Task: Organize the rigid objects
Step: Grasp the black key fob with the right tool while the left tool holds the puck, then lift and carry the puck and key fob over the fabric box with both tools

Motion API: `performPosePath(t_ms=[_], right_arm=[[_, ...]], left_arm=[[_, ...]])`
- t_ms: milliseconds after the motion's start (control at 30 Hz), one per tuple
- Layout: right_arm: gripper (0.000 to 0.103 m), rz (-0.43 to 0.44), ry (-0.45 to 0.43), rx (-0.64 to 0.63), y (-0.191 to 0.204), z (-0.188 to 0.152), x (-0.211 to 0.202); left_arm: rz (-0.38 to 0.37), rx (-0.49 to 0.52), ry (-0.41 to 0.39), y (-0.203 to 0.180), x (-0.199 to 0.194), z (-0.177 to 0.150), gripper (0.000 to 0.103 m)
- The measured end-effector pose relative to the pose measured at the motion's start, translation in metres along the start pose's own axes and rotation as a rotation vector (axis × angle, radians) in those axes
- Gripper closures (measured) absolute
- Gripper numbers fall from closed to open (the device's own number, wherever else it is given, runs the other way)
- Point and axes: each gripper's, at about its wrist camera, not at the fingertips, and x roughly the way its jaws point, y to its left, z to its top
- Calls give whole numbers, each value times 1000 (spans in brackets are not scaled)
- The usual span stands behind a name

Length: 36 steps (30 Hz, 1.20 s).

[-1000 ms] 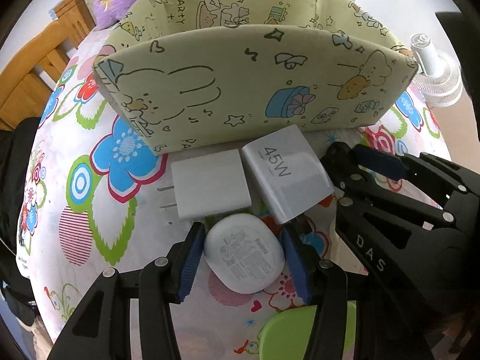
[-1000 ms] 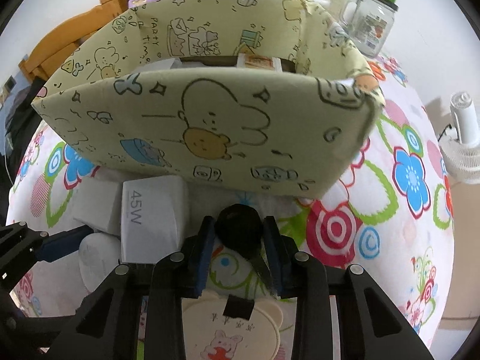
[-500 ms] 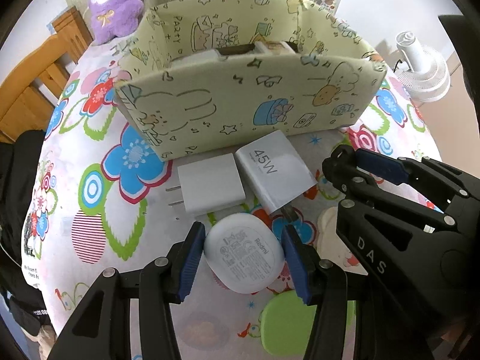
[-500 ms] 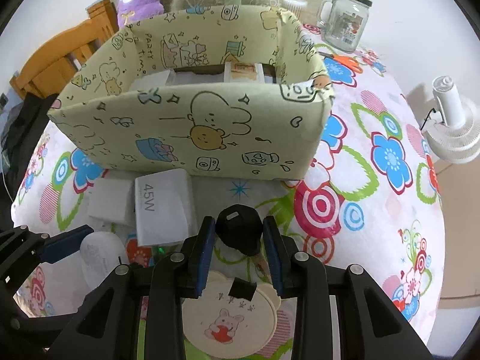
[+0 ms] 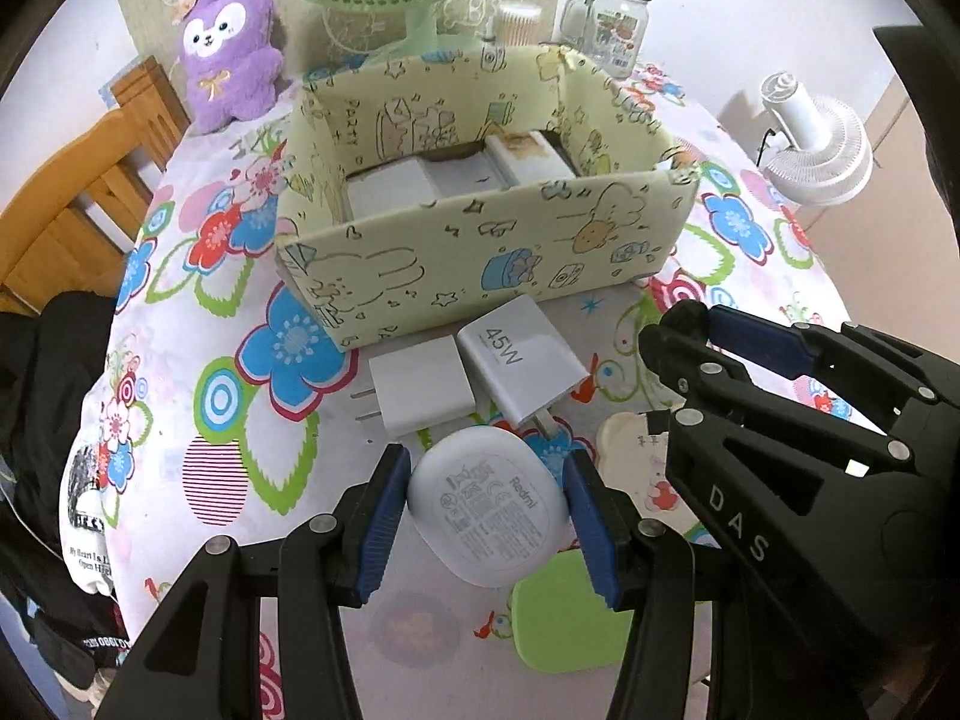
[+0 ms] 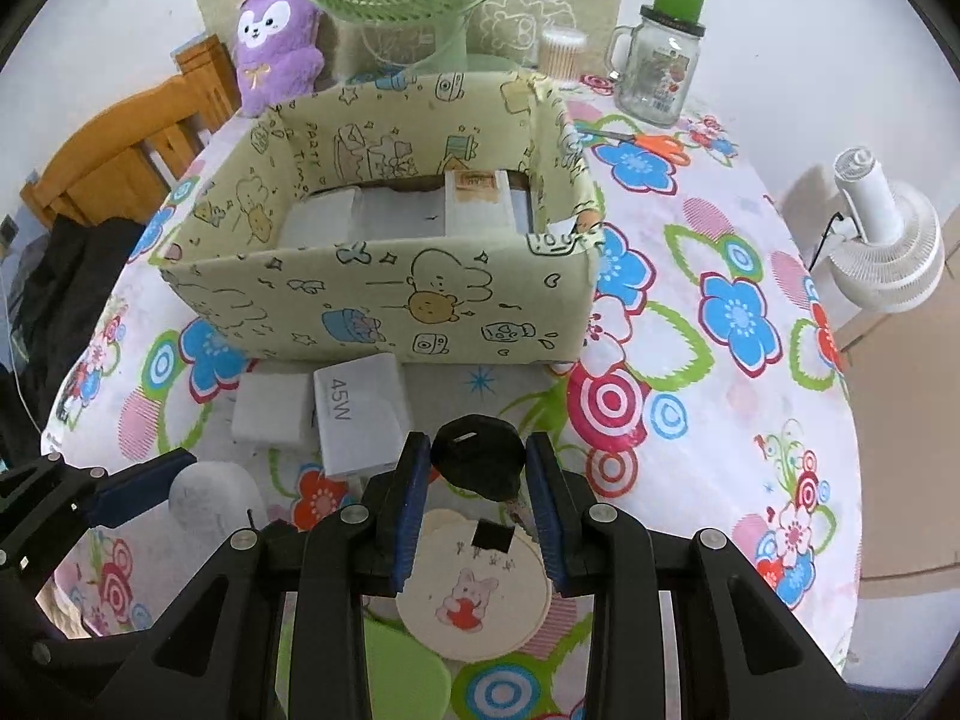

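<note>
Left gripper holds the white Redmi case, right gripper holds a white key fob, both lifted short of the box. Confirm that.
Wrong on one count: the right gripper clamps a black key fob, per the right wrist view. The left gripper does hold the white Redmi case, short of the box.

Both wrist views look forward and down, close above the table (image 5: pixel 180 360), sharing the patterned box (image 5: pixel 480 252) (image 6: pixel 390 300).

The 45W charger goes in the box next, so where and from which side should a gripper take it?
Grip the 45W charger across its two long flat sides, coming from above. It lies flat on the tablecloth, prongs toward the grippers. The white plug adapter crowds one side, so a judged slight nudge away first may help.
</note>
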Motion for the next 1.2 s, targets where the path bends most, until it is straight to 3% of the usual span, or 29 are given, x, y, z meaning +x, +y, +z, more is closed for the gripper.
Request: performPosePath(t_ms=[1200], right_arm=[[68,-35,-88,18,23,37,-73]], left_arm=[[-29,14,-117,23,-60,29,48]])
